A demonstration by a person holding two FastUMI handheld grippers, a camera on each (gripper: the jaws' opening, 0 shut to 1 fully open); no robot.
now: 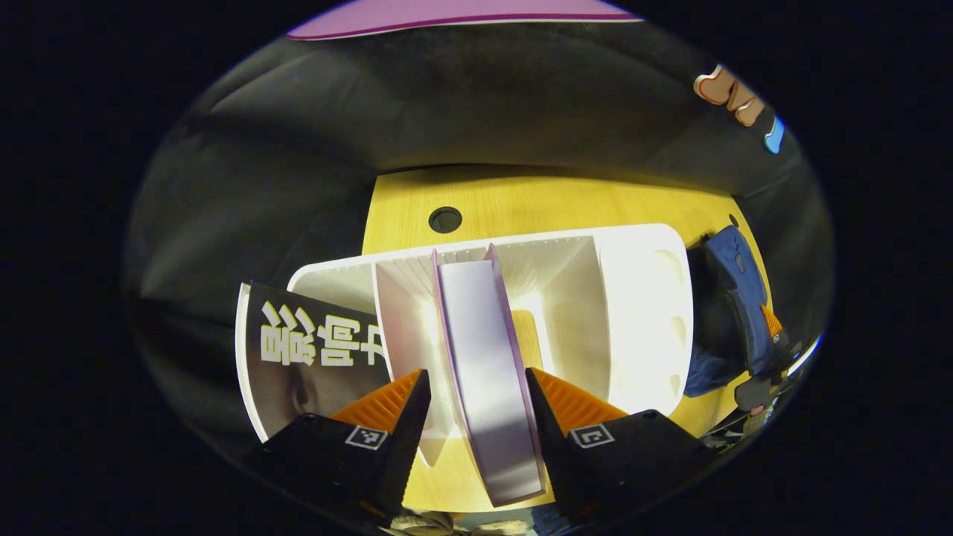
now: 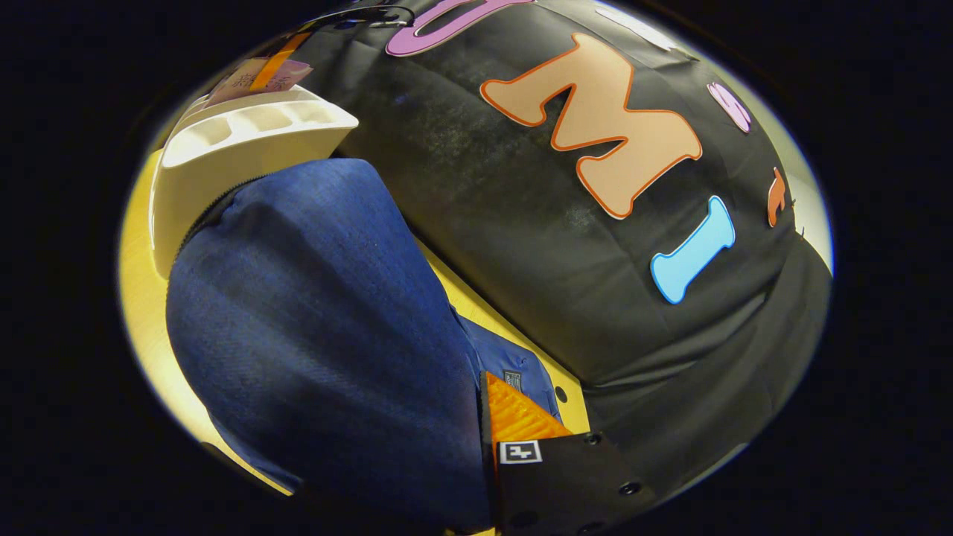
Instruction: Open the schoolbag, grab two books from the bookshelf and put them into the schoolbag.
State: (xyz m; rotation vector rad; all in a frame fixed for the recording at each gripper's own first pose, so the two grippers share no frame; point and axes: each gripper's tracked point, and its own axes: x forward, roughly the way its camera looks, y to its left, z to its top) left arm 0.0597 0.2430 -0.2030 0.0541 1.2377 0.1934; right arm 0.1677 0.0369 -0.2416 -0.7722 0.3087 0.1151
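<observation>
Left gripper (image 1: 476, 406) astride pink book (image 1: 488, 372), white bookshelf (image 1: 640, 298), blue schoolbag (image 2: 320, 335)

Yellow wood-grain table (image 1: 536, 201) with a round cable hole (image 1: 445, 219) near its far edge, black cloth wall (image 1: 313, 149) draped close behind, bright light overhead glaring off pale surfaces

Schoolbag (image 2: 320, 335): blue fabric, bulging, on the wooden table just right of the bookshelf. Bookshelf (image 1: 640, 298): white, open-topped, with dividers. Pale book with pink cover (image 1: 488, 357): upright in the middle compartment. Black-covered book (image 1: 298, 357): leaning at the shelf's left end.
</observation>
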